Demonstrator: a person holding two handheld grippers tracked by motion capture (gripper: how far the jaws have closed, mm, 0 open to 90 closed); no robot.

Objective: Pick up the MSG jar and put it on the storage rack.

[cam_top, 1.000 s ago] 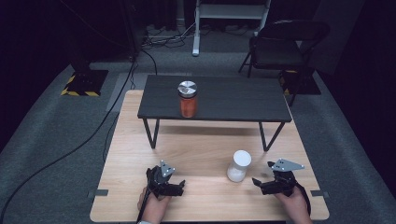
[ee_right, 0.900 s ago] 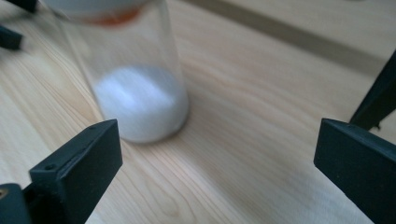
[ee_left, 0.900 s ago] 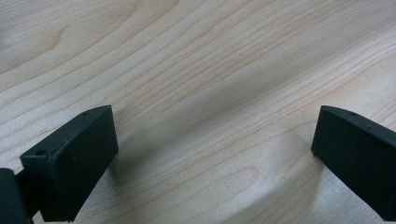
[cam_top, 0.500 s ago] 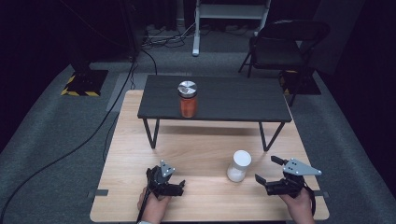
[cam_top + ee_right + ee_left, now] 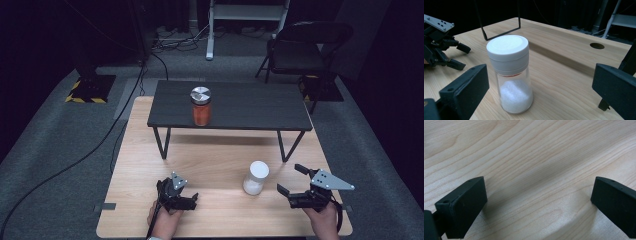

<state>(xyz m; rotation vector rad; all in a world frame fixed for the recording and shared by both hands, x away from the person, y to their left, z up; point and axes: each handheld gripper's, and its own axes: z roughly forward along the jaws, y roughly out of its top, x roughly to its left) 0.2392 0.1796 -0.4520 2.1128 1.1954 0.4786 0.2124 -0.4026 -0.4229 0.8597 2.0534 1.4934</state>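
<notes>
White-capped jar [image 5: 255, 177] upright on wooden table [image 5: 210, 155], near front edge, right of centre; clear glass, white granules filling lower part, red band just under cap. Same jar in right gripper view [image 5: 510, 72], standing ahead of the jaws and nearer the left one, touching neither. Right gripper [image 5: 294, 180] just beside jar on its right side, jaws spread wide, pointed toward jar, grey three-cornered plate on top, held by right hand [image 5: 322, 220] at table's front right corner. Left gripper [image 5: 192, 197] low over table at front left of centre, well apart from jar, held by left hand [image 5: 162, 220]; left gripper view: jaws wide apart, nothing between, bare wood grain below. Left gripper also seen in right gripper view at far left [image 5: 460, 56], beyond jar. Orange-filled jar [image 5: 201, 106] with metal lid standing on dark low bench [image 5: 240, 107] at back half of table, well apart from both grippers. Black folding chair [image 5: 300, 50] on carpet behind.
</notes>
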